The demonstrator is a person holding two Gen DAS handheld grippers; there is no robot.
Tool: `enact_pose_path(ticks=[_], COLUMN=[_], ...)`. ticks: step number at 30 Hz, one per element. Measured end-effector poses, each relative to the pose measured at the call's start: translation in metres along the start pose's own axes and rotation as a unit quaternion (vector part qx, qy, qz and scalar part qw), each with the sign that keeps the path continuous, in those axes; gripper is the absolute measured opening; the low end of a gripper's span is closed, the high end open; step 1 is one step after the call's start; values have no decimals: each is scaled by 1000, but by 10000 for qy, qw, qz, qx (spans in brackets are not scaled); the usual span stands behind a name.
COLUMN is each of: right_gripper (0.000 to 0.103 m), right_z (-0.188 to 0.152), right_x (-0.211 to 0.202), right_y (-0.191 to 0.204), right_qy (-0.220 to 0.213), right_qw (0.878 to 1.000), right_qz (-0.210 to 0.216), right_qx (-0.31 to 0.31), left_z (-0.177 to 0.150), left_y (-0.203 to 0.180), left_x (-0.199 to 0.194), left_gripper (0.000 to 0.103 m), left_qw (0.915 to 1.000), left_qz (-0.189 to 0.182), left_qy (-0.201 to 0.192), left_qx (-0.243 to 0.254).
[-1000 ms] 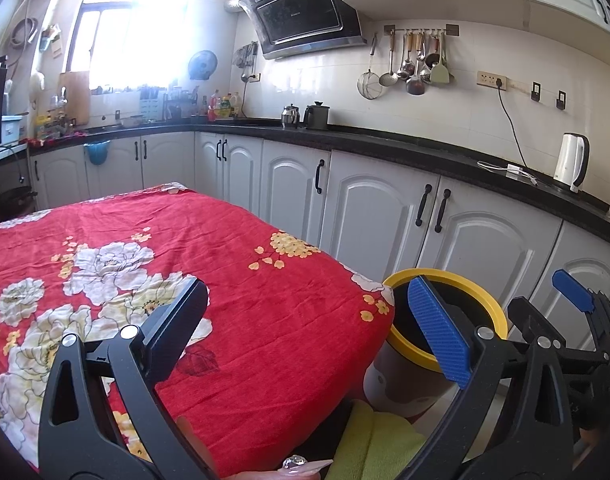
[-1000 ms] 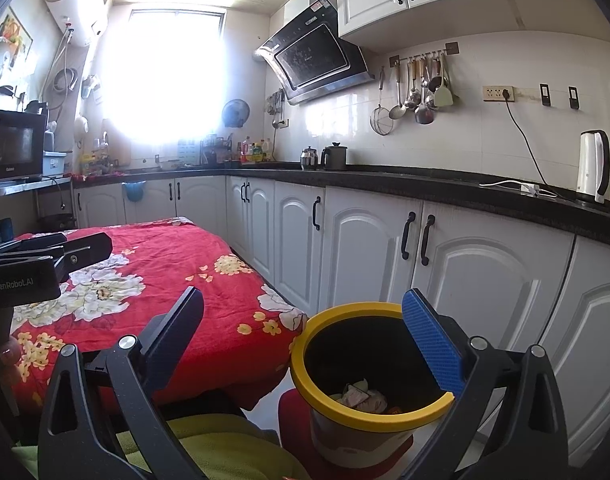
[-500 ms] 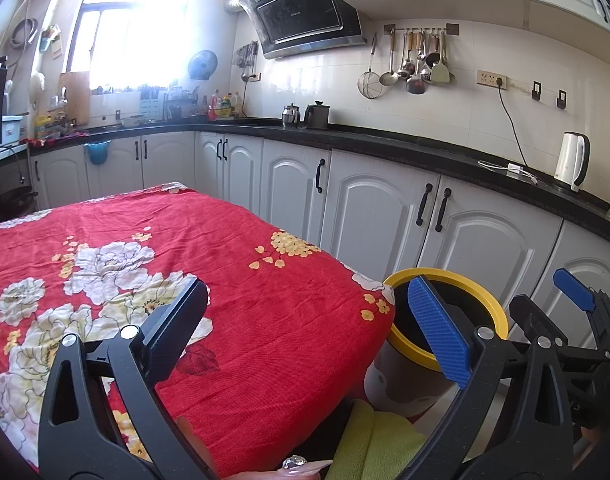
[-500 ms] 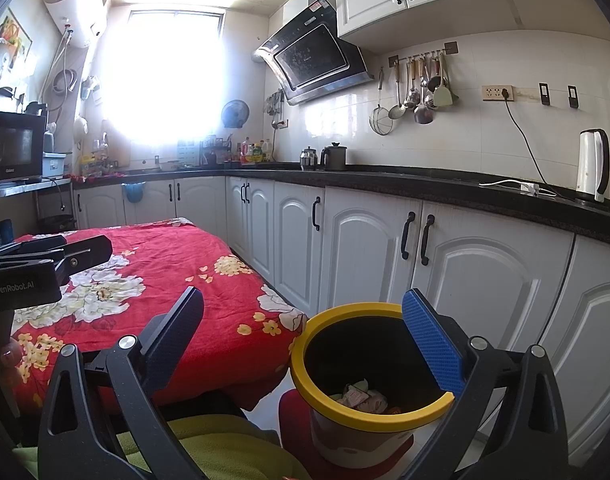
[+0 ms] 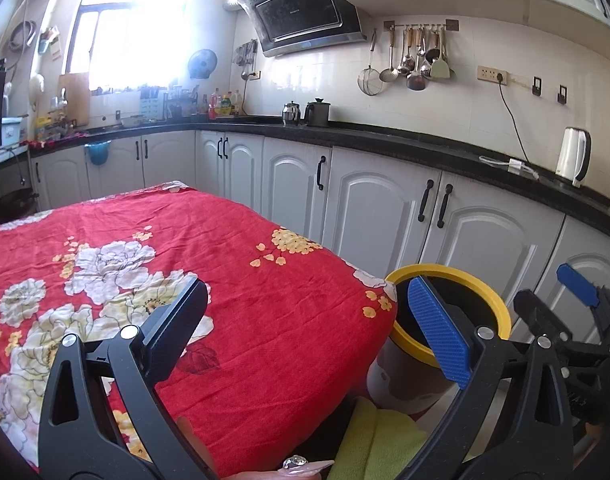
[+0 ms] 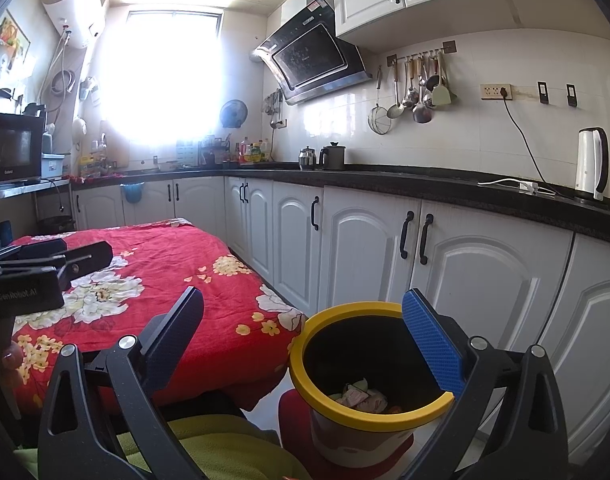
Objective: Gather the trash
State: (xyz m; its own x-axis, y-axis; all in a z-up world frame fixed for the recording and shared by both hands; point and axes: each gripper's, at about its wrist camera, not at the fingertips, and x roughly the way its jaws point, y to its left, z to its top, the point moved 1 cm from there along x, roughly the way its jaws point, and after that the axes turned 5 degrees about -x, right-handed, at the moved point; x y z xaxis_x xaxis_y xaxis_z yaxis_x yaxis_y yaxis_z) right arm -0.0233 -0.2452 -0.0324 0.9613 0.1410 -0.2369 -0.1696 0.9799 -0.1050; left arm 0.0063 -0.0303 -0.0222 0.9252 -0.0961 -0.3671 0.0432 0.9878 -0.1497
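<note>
A yellow-rimmed trash bin [image 6: 369,364] stands on the floor off the table's right corner, with crumpled wrappers [image 6: 359,396] lying at its bottom. My right gripper [image 6: 305,340] hovers open just above and before the bin, nothing between its fingers. The same bin [image 5: 449,308] shows partly behind a blue pad in the left wrist view. My left gripper [image 5: 309,328] is open and empty over the near right part of the red floral tablecloth [image 5: 145,272]. No loose trash is visible on the cloth.
White cabinets [image 6: 365,248] under a black counter [image 6: 425,184] run close behind the bin. A kettle [image 6: 591,164] stands on the counter. A green-clad lap [image 6: 225,448] is below, and a red stool [image 6: 297,420] sits under the bin.
</note>
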Motion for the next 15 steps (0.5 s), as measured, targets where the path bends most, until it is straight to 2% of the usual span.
enact_pose_path(ticks=[7, 9, 11, 12, 13, 14, 15], right_gripper=[97, 97, 97, 97, 97, 97, 97], right_z=[6, 16, 31, 39, 48, 55, 64], right_x=[7, 15, 27, 34, 44, 53, 68], right_y=[-2, 7, 31, 48, 71, 93, 133], right_qy=[133, 148, 137, 164, 232, 328, 562], right_qw=[9998, 9995, 9973, 9947, 9902, 9853, 9735], right_qz=[75, 285, 713, 997, 1351, 1637, 2152], right_qx=[83, 19, -112, -177, -264, -362, -541], left_z=[0, 5, 12, 16, 18, 19, 20], left_y=[6, 22, 55, 79, 110, 142, 175], left_x=[5, 7, 6, 4, -1, -7, -16], left_gripper=[92, 92, 92, 92, 92, 92, 92], left_qw=[9998, 9990, 9963, 9939, 9899, 9837, 9752], left_qz=[41, 181, 370, 567, 936, 1359, 1782], left_qy=[136, 295, 491, 575, 611, 606, 576], left_qx=[-106, -275, -602, -745, -873, -1014, -1179])
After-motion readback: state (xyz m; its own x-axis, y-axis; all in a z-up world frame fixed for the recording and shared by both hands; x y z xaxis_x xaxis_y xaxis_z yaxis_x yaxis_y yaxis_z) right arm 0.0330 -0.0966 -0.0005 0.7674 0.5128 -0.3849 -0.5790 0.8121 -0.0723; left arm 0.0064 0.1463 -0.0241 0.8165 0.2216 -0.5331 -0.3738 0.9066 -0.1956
